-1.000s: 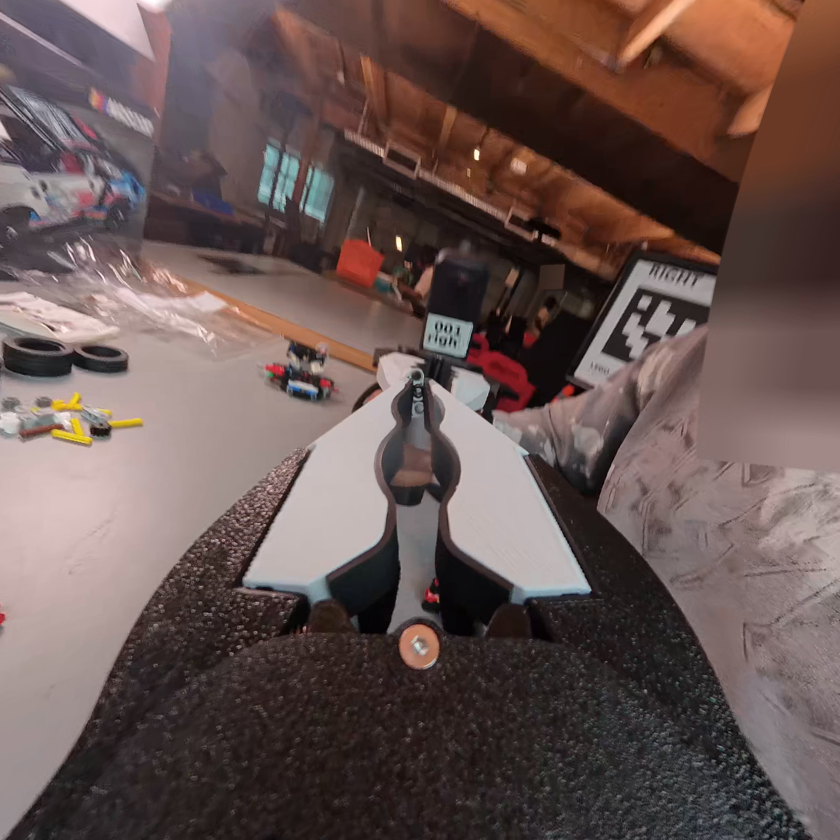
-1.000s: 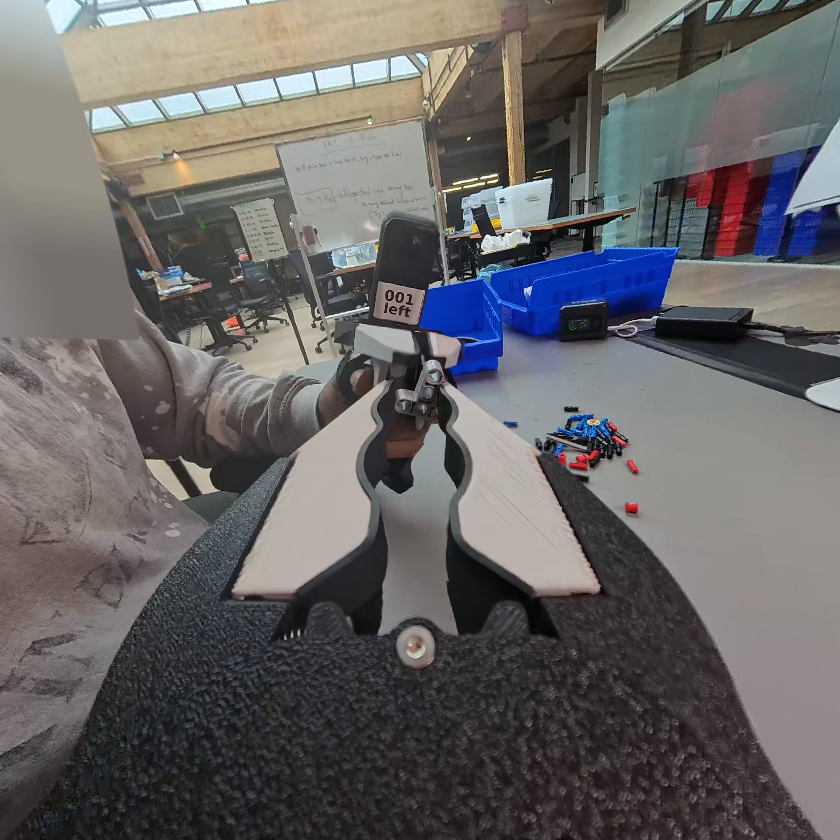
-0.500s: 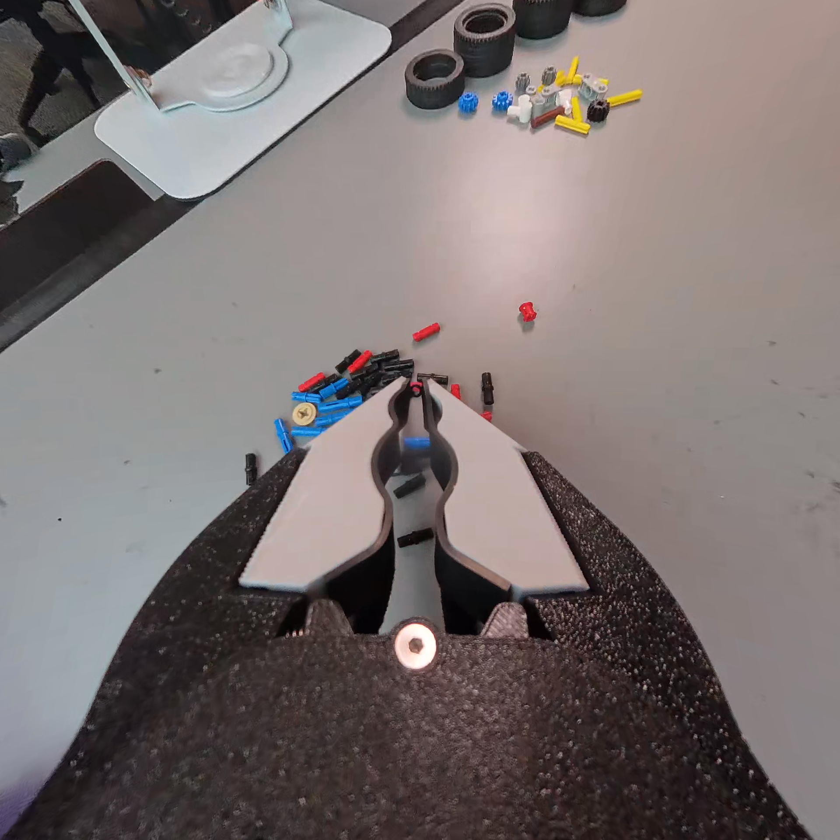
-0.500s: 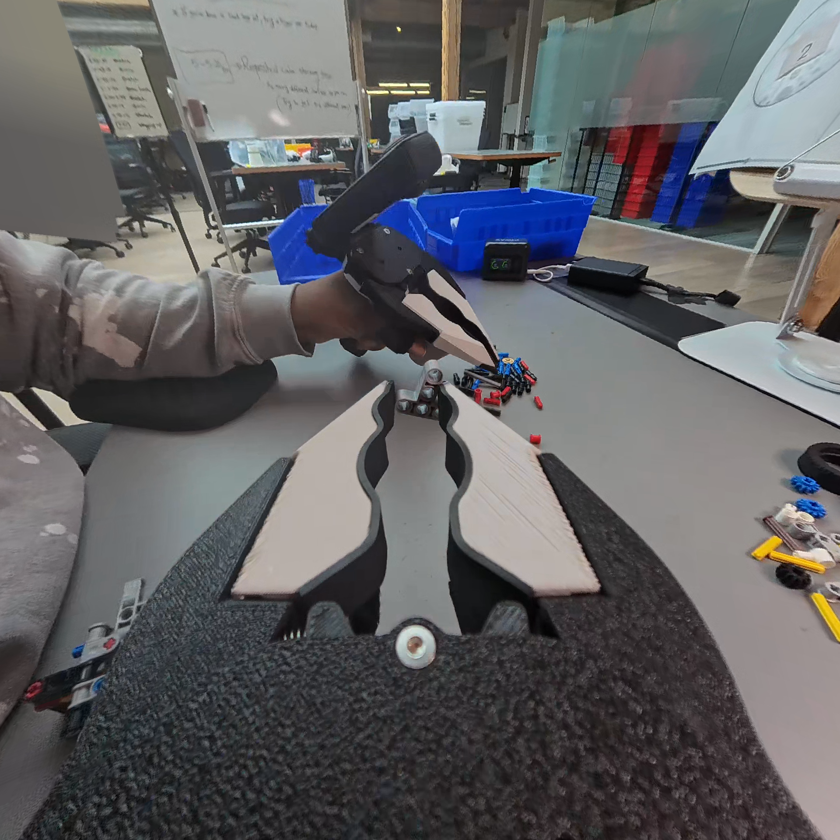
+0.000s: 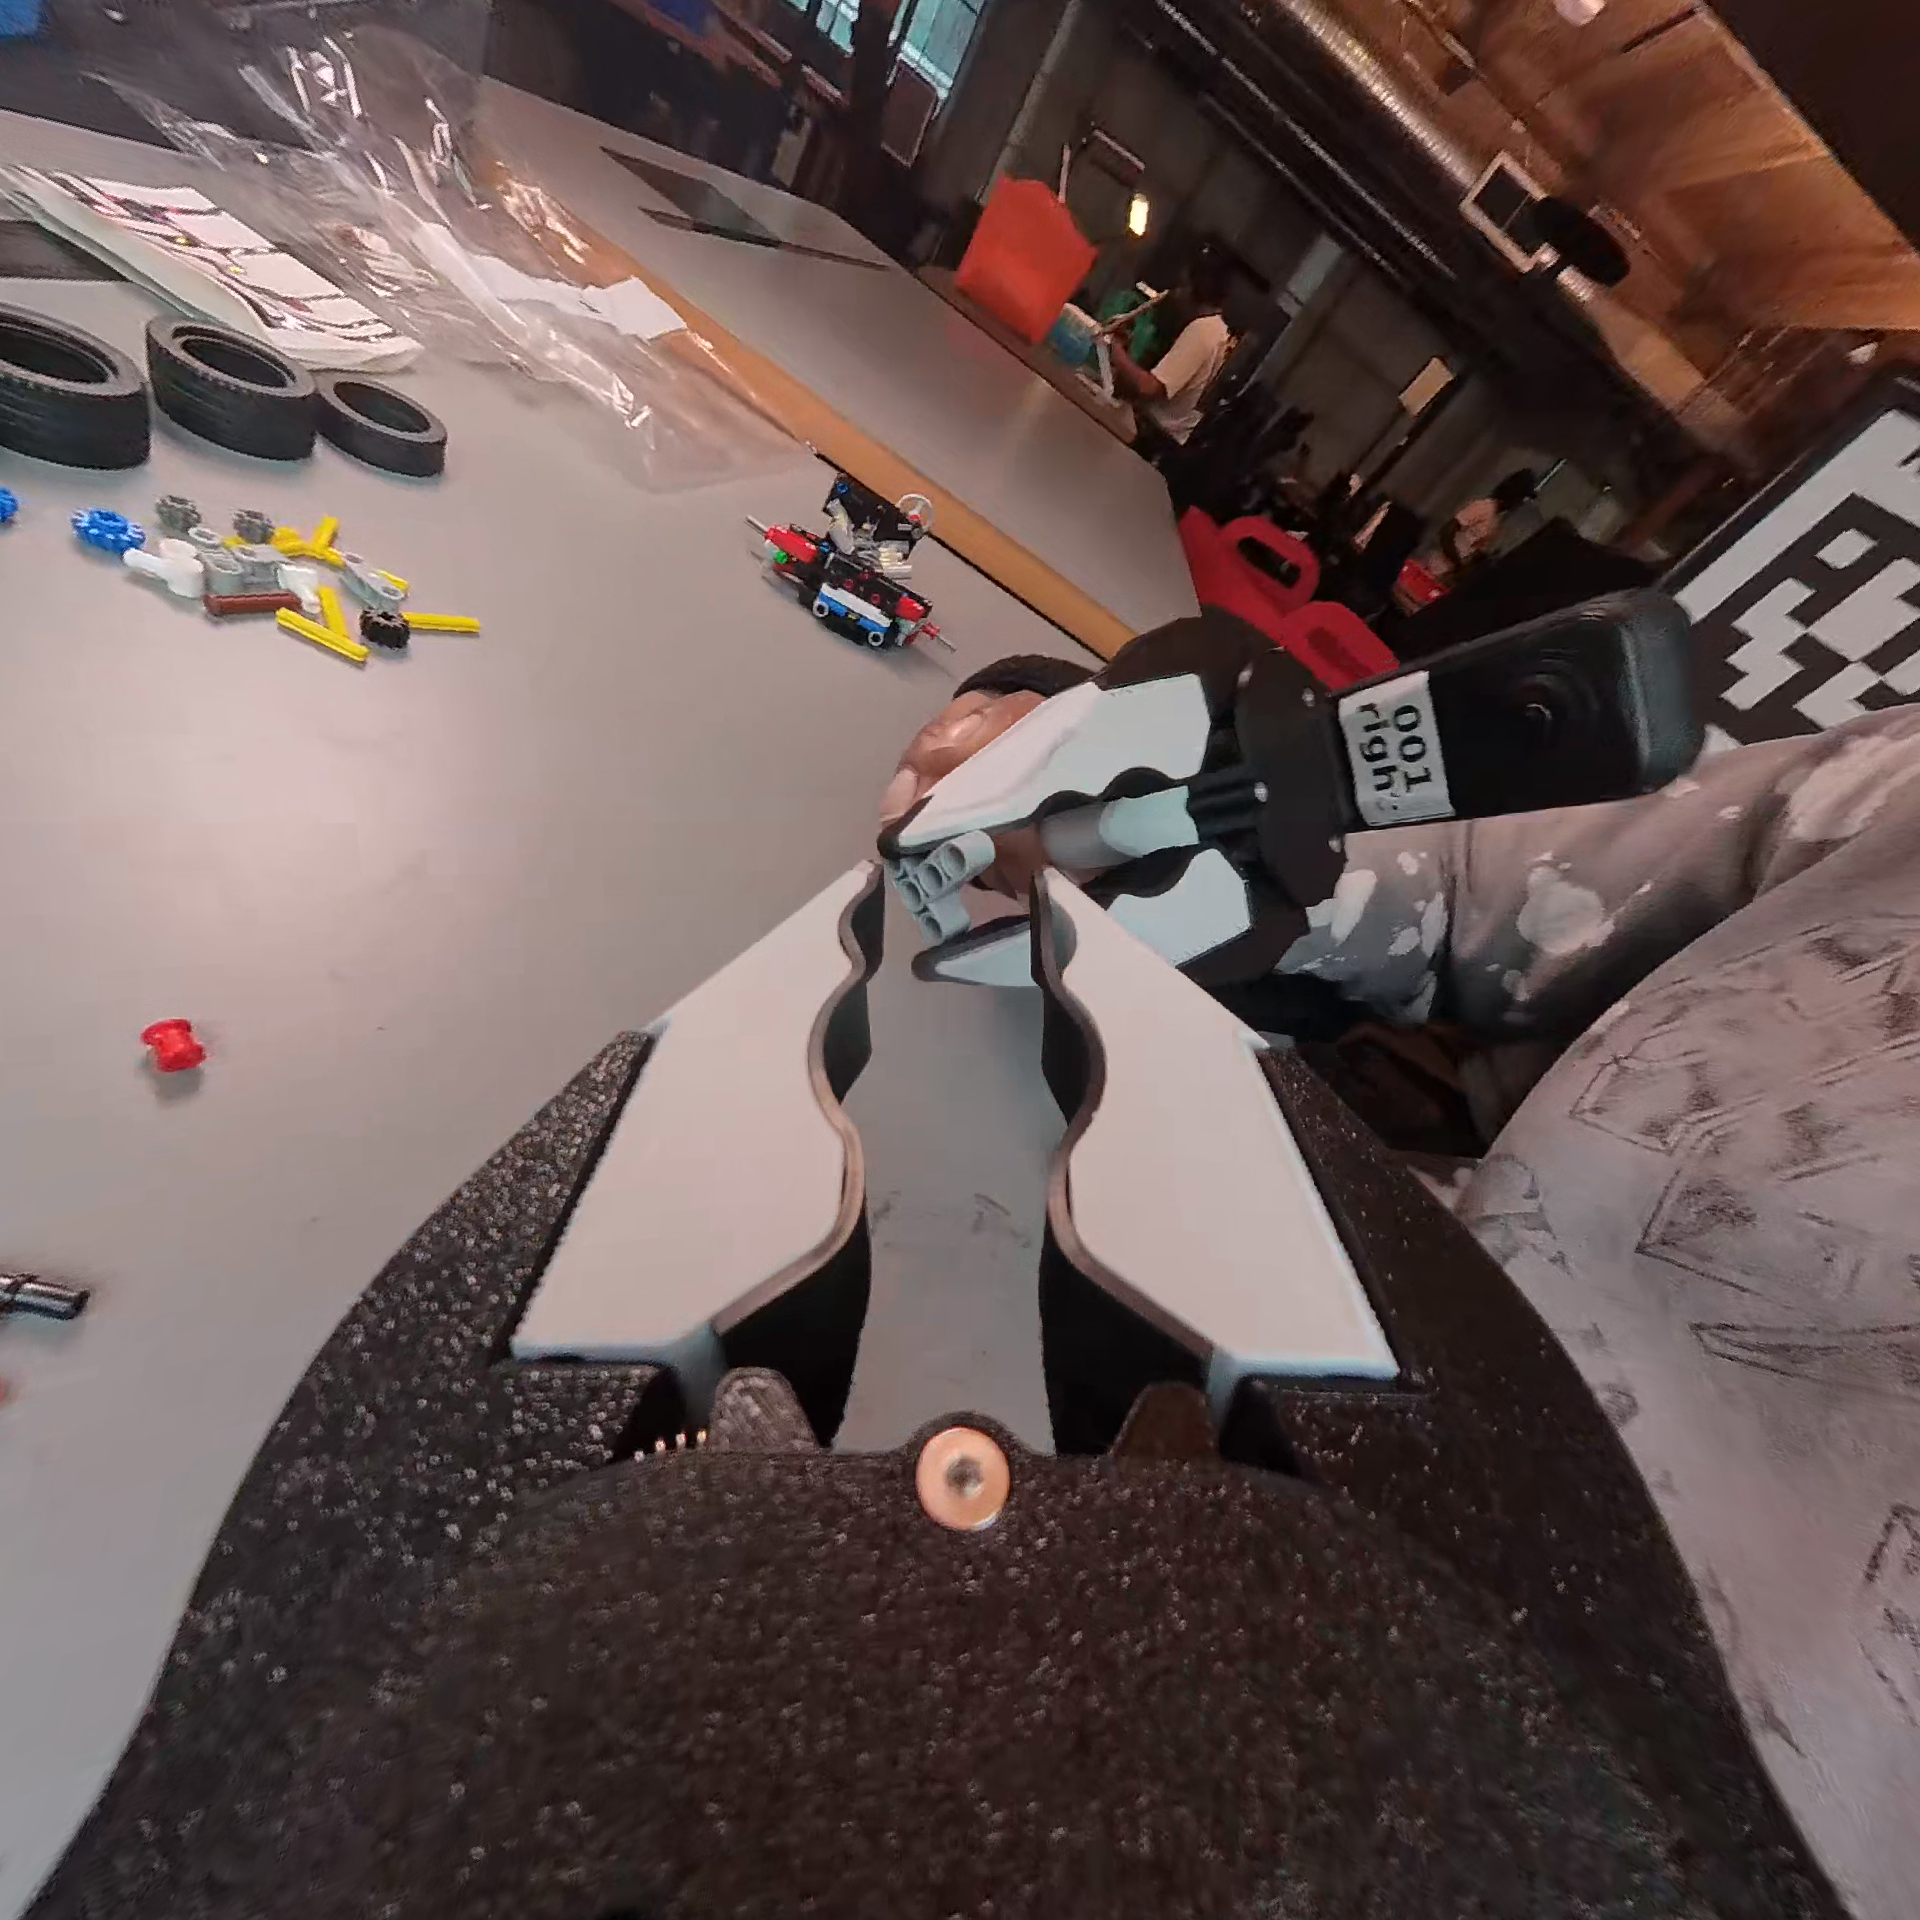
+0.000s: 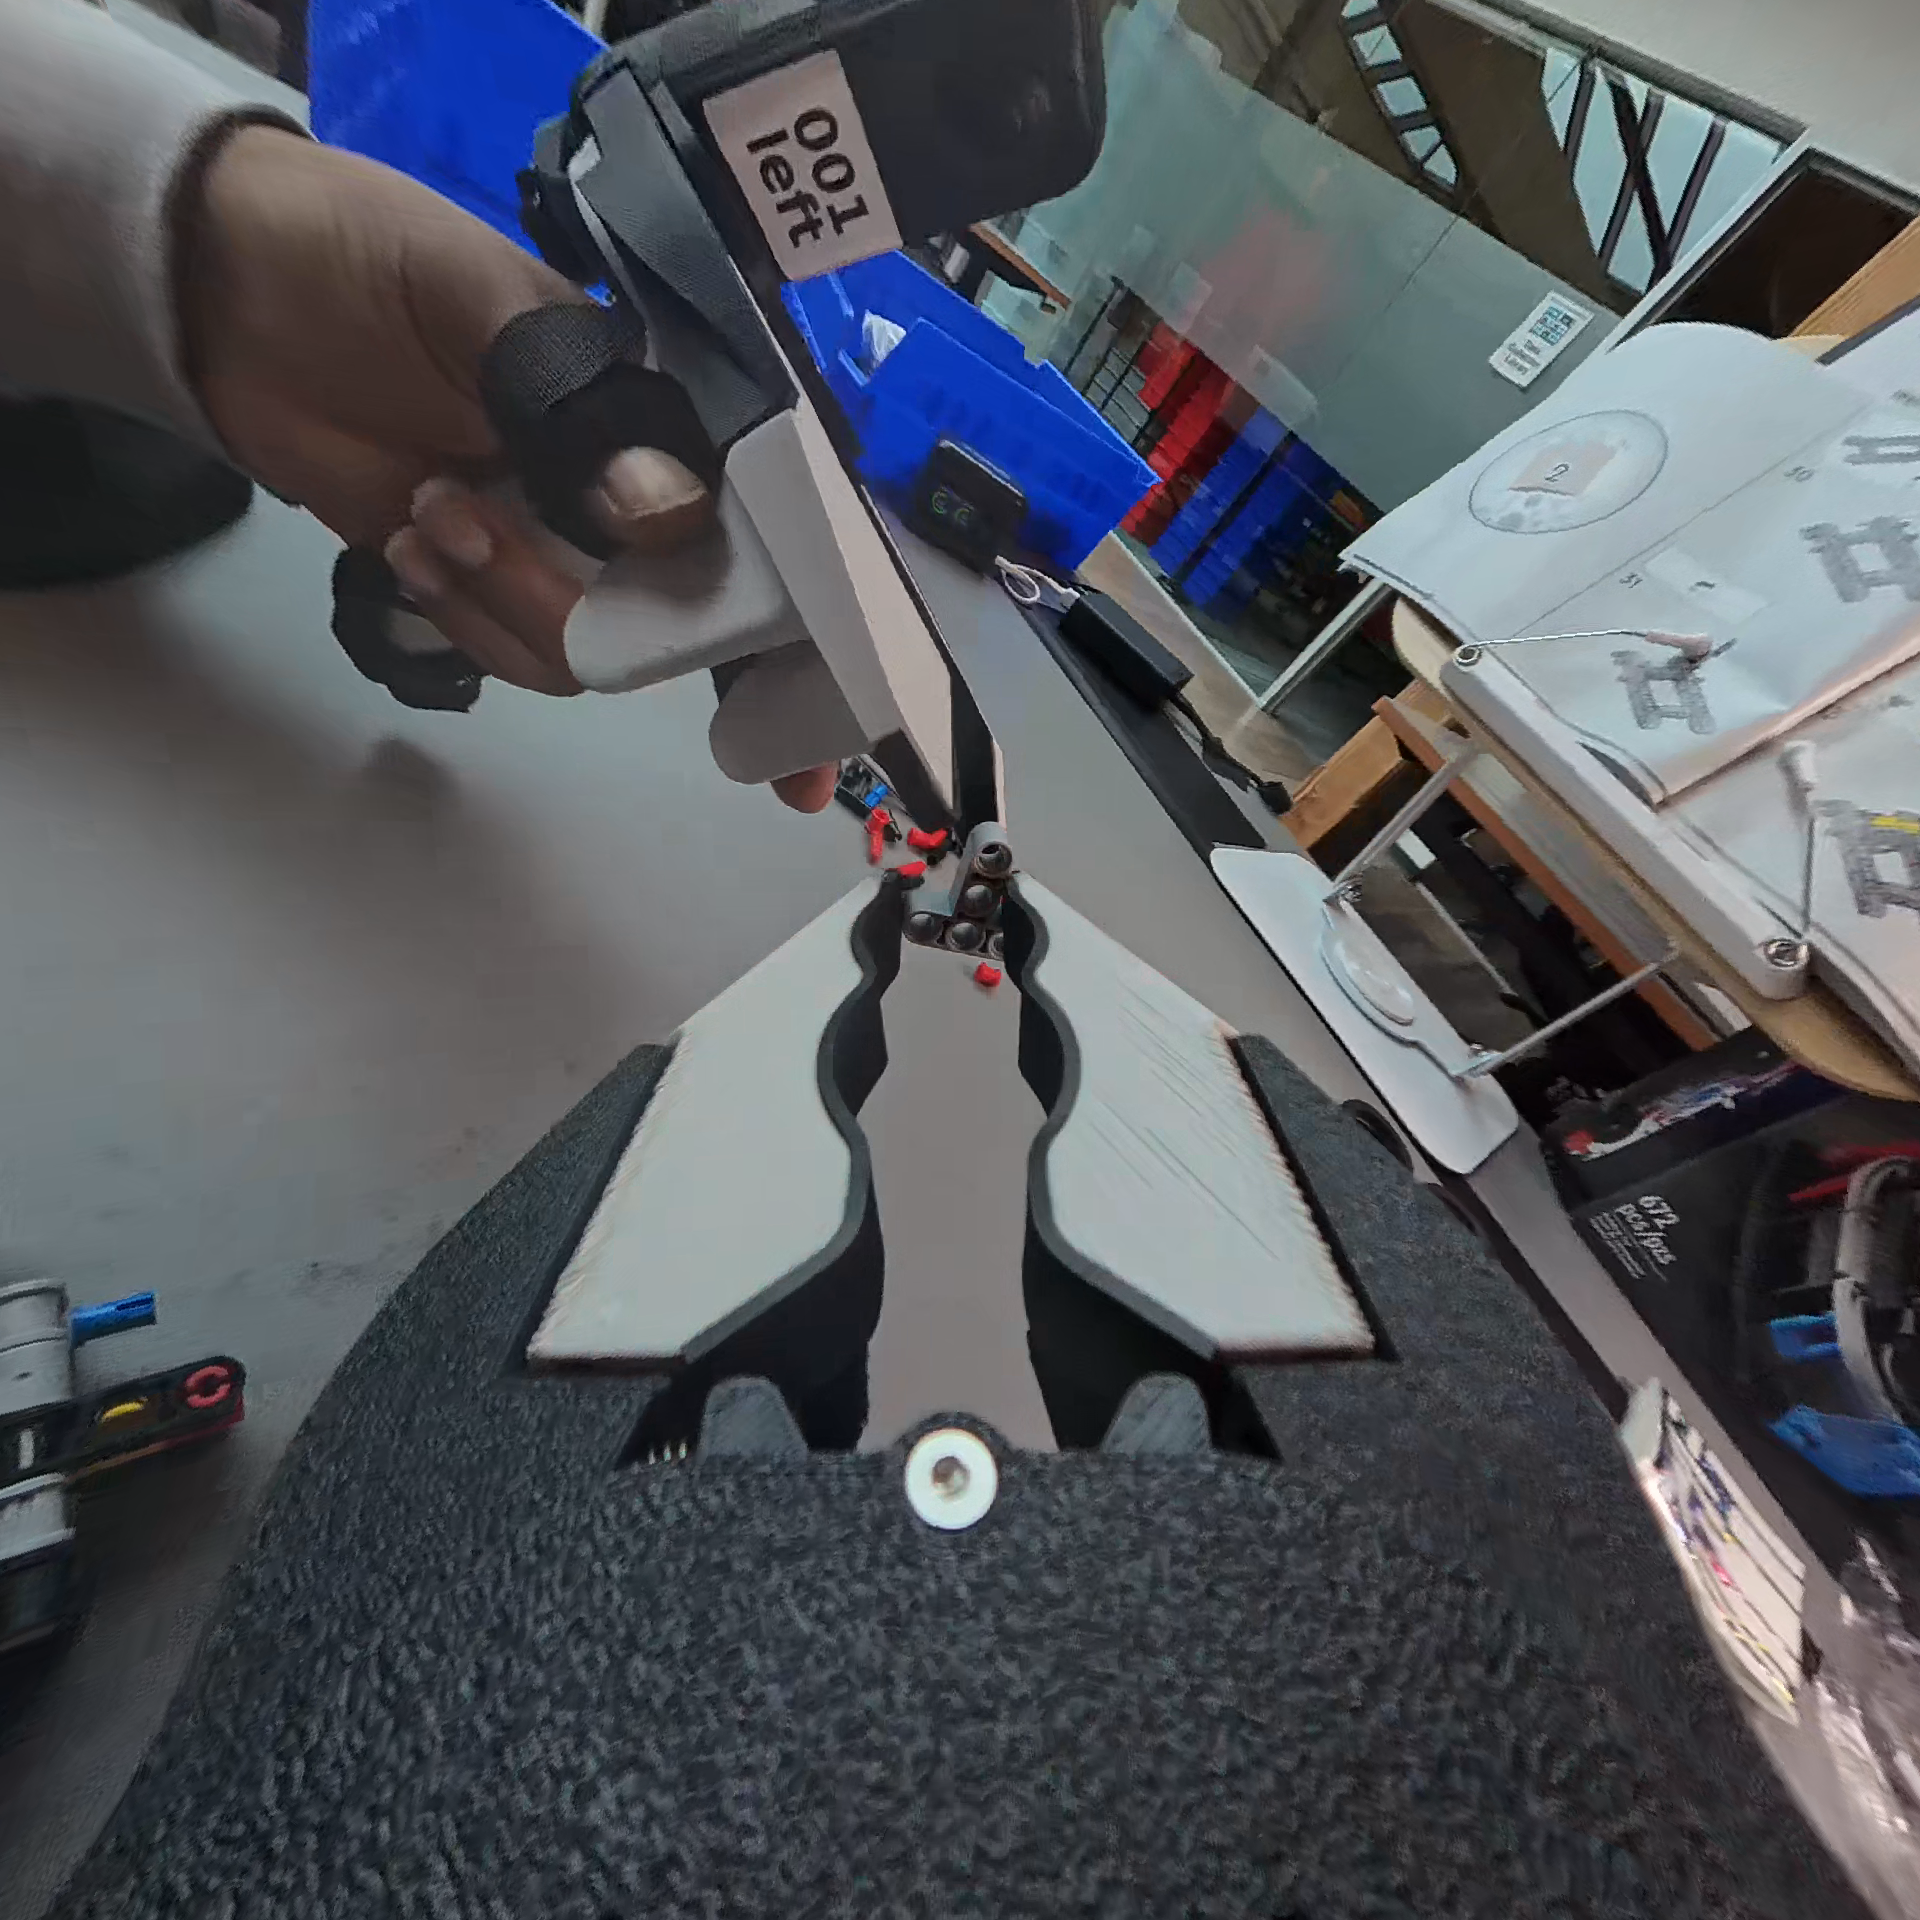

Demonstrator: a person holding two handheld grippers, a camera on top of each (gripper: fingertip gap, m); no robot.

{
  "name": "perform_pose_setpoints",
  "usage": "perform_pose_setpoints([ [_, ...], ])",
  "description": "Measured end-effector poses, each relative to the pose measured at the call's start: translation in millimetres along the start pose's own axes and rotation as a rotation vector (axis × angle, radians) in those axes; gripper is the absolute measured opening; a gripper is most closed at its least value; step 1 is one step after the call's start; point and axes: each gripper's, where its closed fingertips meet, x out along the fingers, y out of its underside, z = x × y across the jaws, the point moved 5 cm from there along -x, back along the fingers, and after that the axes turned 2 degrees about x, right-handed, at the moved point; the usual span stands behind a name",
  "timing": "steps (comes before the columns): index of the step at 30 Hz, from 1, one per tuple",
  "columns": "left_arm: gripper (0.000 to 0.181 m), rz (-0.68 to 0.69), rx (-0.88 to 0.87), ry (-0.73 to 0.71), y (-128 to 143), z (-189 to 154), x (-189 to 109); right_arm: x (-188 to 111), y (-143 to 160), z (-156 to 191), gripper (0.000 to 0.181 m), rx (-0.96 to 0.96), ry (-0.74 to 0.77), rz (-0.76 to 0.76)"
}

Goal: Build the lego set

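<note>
The right gripper clamps the grey lego piece above the counter, the left gripper spread beside it, so a nudge could dislodge it.

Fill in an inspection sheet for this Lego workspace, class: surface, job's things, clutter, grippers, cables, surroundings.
Surface: grey table, faint marks.
Job's things: grey angled beam held off the table; part-built model, three black tyres, a pile of small yellow, grey and blue parts, a red bush and red pins lie on the table; instruction booklet stands on a holder.
Clutter: clear plastic bags at the far side.
Grippers: right gripper shut on the beam; left gripper open, tips at the beam.
Cables: black power brick with its lead, near the table edge.
Surroundings: blue bins; people far off.
</note>
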Motion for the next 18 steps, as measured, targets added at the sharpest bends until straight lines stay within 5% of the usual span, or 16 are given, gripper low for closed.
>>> perform_pose_setpoints([
  [9, 0.008, 0.032, 0.133, -0.162, 4.4, 4.1, 7.4, 8.1, 0.3, 0.9, 0.018, -0.155, 0.102, 0.091],
  [12, 0.007, 0.072, 0.232, -0.206, 0.4, 4.1, 2.6, 7.3, -0.4, -0.8, 0.023, -0.051, 0.066, 0.054],
  [14, 0.007, 0.064, 0.365, -0.365, -19.9, 14.4, -19.9, 3.3, 1.6, -12.3, 0.040, 0.078, 0.020, 0.036],
  [18, 0.008, 0.255, 0.658, -1.004, -65.6, 58.7, -129.2, -17.0, 16.1, -24.2, 0.029, 0.365, -0.289, 0.037],
])
